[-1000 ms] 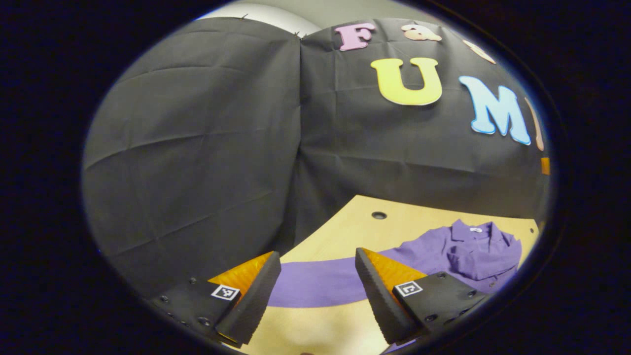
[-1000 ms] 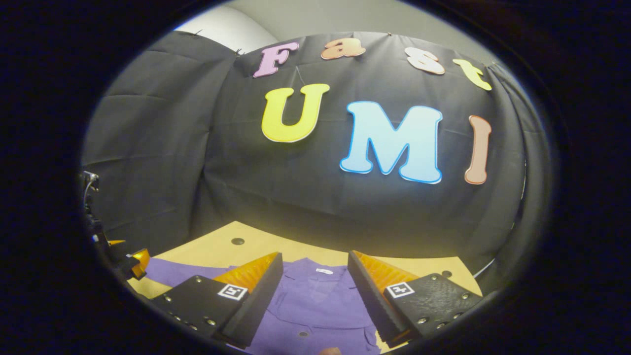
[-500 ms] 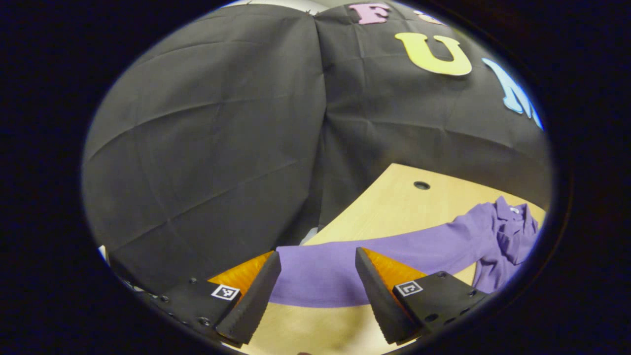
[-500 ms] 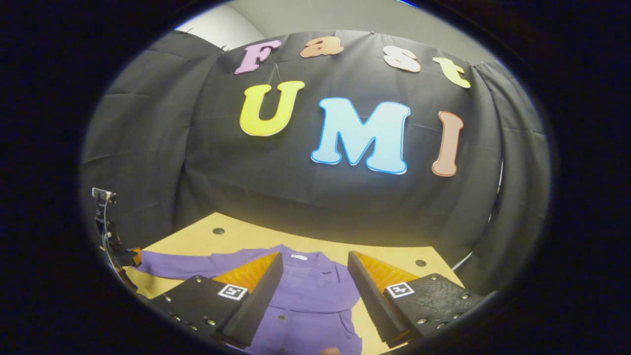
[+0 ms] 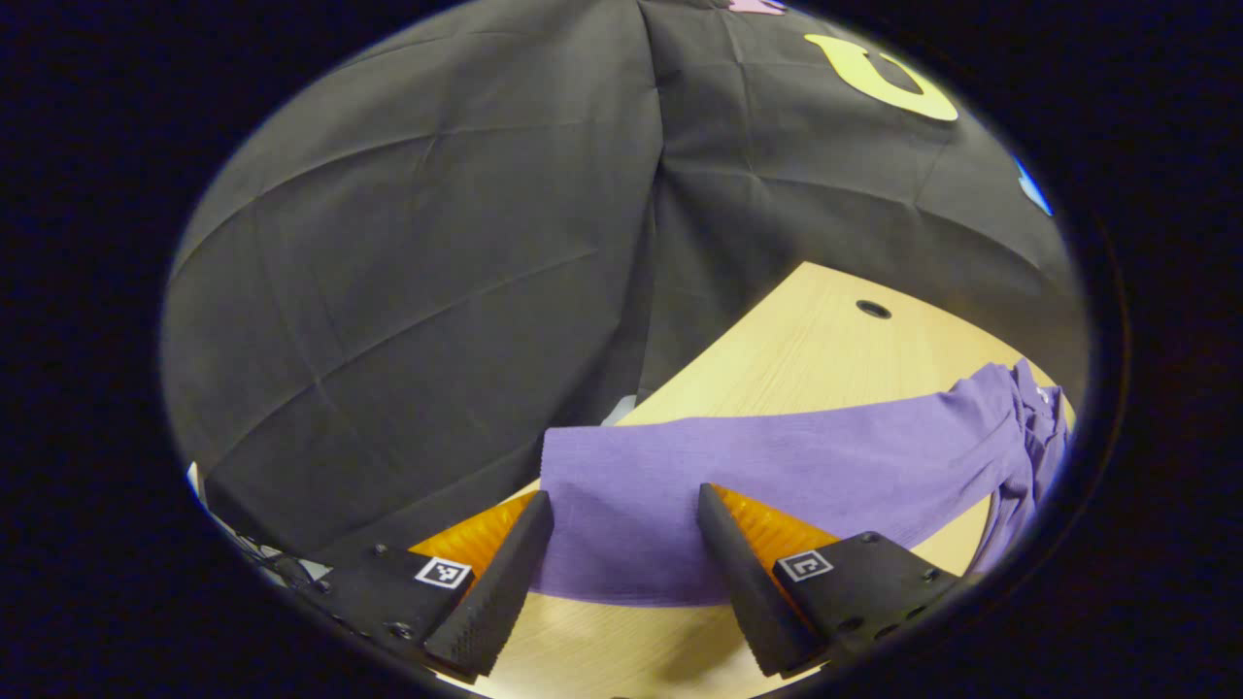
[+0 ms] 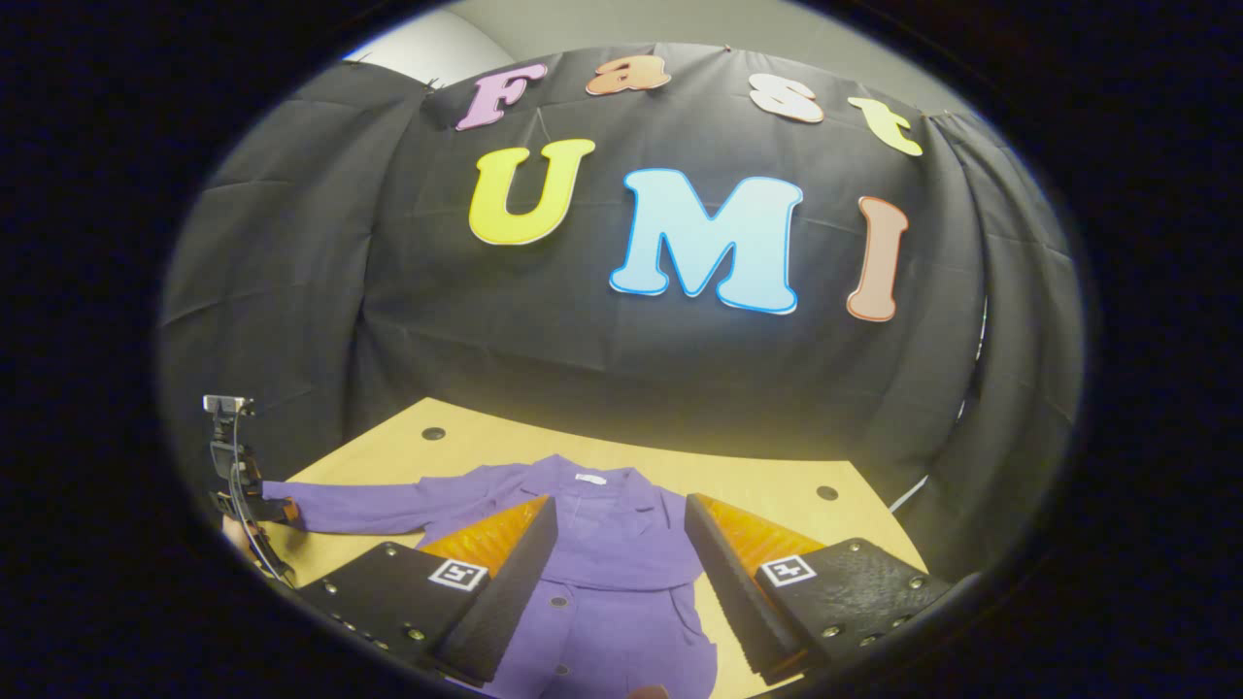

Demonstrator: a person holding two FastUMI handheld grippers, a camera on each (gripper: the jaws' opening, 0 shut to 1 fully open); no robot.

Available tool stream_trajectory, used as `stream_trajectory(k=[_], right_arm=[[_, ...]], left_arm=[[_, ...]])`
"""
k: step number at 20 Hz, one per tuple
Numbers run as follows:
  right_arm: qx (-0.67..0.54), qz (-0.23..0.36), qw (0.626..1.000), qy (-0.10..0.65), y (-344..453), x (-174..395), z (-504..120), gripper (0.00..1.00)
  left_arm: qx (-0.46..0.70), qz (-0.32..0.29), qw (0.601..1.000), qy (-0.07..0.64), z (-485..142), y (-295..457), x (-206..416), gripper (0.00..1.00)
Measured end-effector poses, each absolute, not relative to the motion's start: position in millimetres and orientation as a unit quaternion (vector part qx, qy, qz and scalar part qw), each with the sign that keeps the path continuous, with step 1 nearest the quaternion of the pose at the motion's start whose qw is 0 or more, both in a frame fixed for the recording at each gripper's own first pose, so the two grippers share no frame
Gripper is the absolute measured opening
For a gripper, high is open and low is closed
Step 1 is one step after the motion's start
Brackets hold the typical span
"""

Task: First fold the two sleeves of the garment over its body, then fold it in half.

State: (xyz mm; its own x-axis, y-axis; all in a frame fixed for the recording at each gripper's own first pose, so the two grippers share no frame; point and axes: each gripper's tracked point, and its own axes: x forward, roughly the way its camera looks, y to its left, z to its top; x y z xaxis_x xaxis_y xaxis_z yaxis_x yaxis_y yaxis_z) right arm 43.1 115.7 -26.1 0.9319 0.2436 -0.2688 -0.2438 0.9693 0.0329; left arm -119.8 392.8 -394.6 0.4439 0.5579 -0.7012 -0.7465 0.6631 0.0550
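Note:
A purple button-up garment (image 6: 602, 573) lies face up on the wooden table (image 6: 777, 481), collar toward the booth wall. One long sleeve (image 5: 777, 476) stretches flat across the table in the left gripper view. My left gripper (image 5: 621, 568) is open and low over the sleeve's cuff end, with the cloth lying between its fingers. In the right gripper view that same gripper (image 6: 238, 476) sits at the far left by the cuff. My right gripper (image 6: 621, 578) is open above the garment's chest, holding nothing. The other sleeve is hidden behind its fingers.
The table has small round holes (image 5: 873, 309) (image 6: 826, 492) near its far corners. Black cloth walls close in behind and on both sides. The left table edge (image 5: 621, 417) runs just beyond the cuff. A thin cable (image 6: 908, 500) hangs off the right rear corner.
My left gripper has moved closer to the sleeve's cuff end, which now looks larger between its fingers. My right gripper has drawn back, so more of the garment's front shows.

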Motion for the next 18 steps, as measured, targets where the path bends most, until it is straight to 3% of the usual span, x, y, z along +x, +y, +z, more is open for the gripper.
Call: stream_trajectory(k=[3, 7, 9, 13, 18], right_arm=[[0.0, 0.129, 0.982, 0.138, 119.8, 41.2, -27.6, 0.87], [0.009, 0.138, 0.979, 0.148, 125.3, 40.0, -34.0, 0.87], [0.011, 0.14, 0.978, 0.153, 123.7, 38.9, -37.5, 0.87], [0.015, 0.129, 0.98, 0.153, 109.7, 39.4, -41.2, 0.87], [0.021, 0.105, 0.981, 0.163, 84.1, 39.7, -51.2, 0.87]], left_arm=[[-0.141, 0.387, 0.84, 0.352, -395.1, 392.1, -118.3, 0.99], [-0.138, 0.366, 0.85, 0.353, -384.1, 397.9, -125.5, 0.72], [-0.129, 0.358, 0.852, 0.359, -374.9, 404.3, -132.2, 0.41], [-0.108, 0.355, 0.852, 0.37, -370.9, 407.2, -136.4, 0.07], [-0.117, 0.34, 0.861, 0.36, -358.4, 397.7, -119.3, 0.07]])
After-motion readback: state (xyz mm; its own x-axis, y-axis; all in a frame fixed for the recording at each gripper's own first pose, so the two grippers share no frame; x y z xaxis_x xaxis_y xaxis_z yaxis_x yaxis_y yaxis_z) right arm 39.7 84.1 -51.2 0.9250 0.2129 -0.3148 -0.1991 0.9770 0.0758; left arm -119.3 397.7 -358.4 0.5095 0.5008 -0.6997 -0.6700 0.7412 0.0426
